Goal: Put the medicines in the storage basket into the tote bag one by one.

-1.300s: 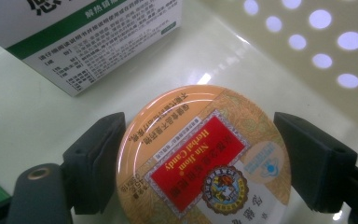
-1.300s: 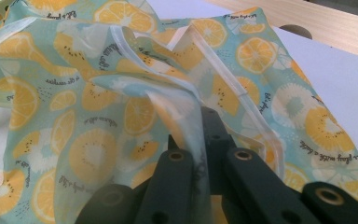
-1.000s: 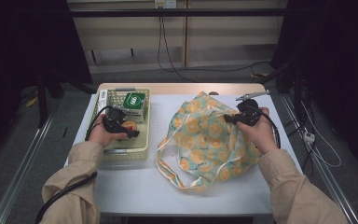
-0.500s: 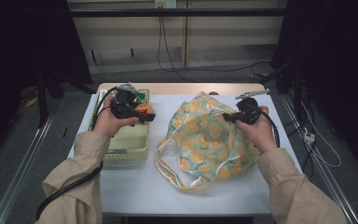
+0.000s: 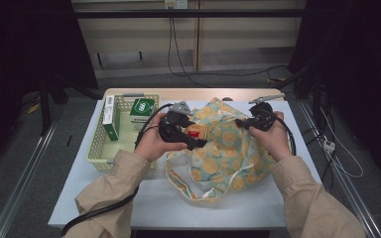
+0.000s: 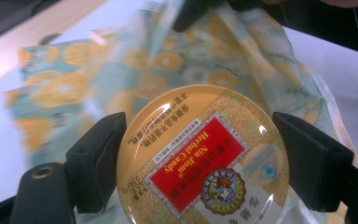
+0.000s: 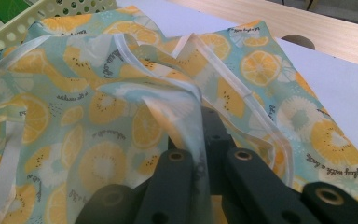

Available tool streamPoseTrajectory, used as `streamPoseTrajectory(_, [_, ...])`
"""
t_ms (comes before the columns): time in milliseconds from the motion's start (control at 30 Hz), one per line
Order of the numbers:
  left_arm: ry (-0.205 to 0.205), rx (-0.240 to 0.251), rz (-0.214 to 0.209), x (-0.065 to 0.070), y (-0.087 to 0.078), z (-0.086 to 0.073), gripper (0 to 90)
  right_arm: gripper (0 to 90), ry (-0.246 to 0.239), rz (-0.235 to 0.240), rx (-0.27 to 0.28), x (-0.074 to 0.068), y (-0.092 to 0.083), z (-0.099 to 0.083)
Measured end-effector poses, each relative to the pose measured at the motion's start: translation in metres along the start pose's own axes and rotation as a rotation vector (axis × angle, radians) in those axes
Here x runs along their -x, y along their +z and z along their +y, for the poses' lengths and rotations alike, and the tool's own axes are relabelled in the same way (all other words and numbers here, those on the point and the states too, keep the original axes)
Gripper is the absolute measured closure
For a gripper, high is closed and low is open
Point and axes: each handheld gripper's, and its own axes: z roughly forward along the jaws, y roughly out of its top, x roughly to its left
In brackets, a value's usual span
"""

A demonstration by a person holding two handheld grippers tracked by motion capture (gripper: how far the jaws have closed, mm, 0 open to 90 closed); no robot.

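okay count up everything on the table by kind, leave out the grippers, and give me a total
Round candy tin: 1
Green-and-white boxes: 2
Mesh basket: 1
Citrus-print cloth bag: 1
Total: 5

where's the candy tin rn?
High view: candy tin clamped in the left gripper, over the fruit-print bag, right of the basket.

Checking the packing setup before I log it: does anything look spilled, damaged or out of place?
Nothing stands out. The candy tin sits squarely in the left gripper over the fruit-print bag, whose edge the right gripper pinches; boxes stand in the basket.
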Motion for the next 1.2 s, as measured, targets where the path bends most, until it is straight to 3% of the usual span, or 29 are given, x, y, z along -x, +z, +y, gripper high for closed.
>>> streamPoseTrajectory(67, [0.004, -0.019, -0.003, 0.002, 0.012, -0.001, 20.9, 90.0, -0.001, 0.004, -0.004, -0.001, 0.0, 0.0])
streamPoseTrajectory(100, [0.005, -0.049, 0.039, 0.004, 0.018, -0.001, 20.9, 90.0, -0.002, 0.005, -0.004, -0.002, 0.0, 0.0])
streamPoseTrajectory(133, [0.001, -0.044, -0.003, 0.002, 0.024, -0.003, 20.9, 90.0, -0.004, 0.008, -0.003, -0.002, 0.0, 0.0])
streamPoseTrajectory(300, [-0.019, -0.071, 0.008, -0.004, 0.052, -0.007, 20.9, 90.0, -0.007, 0.015, -0.001, -0.003, 0.0, 0.001])
streamPoseTrajectory(333, [-0.015, -0.094, 0.049, -0.003, 0.056, -0.006, 20.9, 90.0, -0.004, 0.016, 0.0, -0.003, 0.0, 0.002])
streamPoseTrajectory(367, [-0.025, -0.071, 0.016, -0.005, 0.061, -0.007, 20.9, 90.0, -0.005, 0.022, -0.001, -0.004, 0.0, 0.003])
streamPoseTrajectory(500, [-0.017, -0.08, 0.045, -0.009, 0.074, -0.005, 20.9, 90.0, -0.019, 0.034, 0.001, -0.007, 0.002, 0.004])
streamPoseTrajectory(733, [-0.058, -0.067, 0.077, -0.027, 0.085, -0.006, 20.9, 90.0, -0.018, 0.054, 0.006, -0.008, 0.002, 0.005])
streamPoseTrajectory(867, [-0.087, -0.047, 0.109, -0.039, 0.09, -0.006, 20.9, 90.0, -0.016, 0.059, 0.004, -0.008, 0.002, 0.004])
streamPoseTrajectory(900, [-0.092, -0.046, 0.133, -0.04, 0.092, -0.005, 20.9, 90.0, -0.019, 0.061, 0.006, -0.007, 0.002, 0.004])
streamPoseTrajectory(933, [-0.093, -0.045, 0.112, -0.044, 0.093, -0.005, 20.9, 90.0, -0.016, 0.061, 0.007, -0.007, 0.001, 0.004])
streamPoseTrajectory(967, [-0.102, -0.041, 0.12, -0.046, 0.094, -0.004, 20.9, 90.0, -0.014, 0.065, 0.007, -0.007, 0.001, 0.004])
streamPoseTrajectory(1067, [-0.1, -0.04, 0.137, -0.055, 0.096, 0.001, 20.9, 90.0, -0.013, 0.069, 0.008, -0.006, 0.0, 0.005])
streamPoseTrajectory(1200, [-0.132, -0.005, 0.155, -0.065, 0.097, 0.012, 20.9, 90.0, -0.005, 0.075, 0.014, -0.005, -0.001, 0.005])
